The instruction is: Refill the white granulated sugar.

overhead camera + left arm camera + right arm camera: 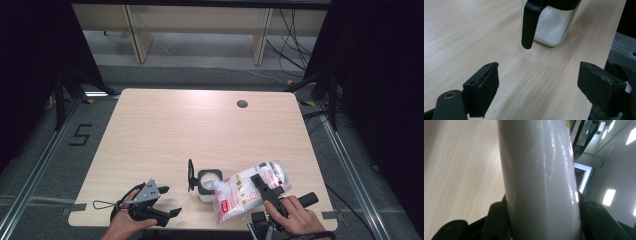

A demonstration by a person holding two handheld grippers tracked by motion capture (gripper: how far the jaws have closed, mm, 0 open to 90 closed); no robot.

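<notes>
Pale wood tabletop [165, 130] in a dim room with black curtains either side and cables on the floor at the back, so nothing on the table but the job itself. All the action is along the bottom edge of the high view: a bag of white granules [247, 190], sugar or salt by the look of it, is tipped toward the lower middle with its corner over a small clear jar [208, 184] whose black flip lid stands open to its left. The right gripper [264, 190] has its jaws clamped across the bag's middle, roughly half closed with the plastic bulging between them, which you can see up close in the right gripper view where the glossy film [541, 177] runs right up the frame between the pads. The left gripper [165, 206] sits at lower left of the high view, jaws wide apart and holding nothing, aimed at the jar [550, 27] from a little way off. My read on handling: that bag is soft, slick and probably fairly heavy for its size, and the contents will shift as it tilts, so a mid-body pinch like this one is about right, firm but not crushing. The jar looks rigid and light, easy to nudge or tip, so I'd steady it by its body rather than the floppy lid [530, 25].
</notes>
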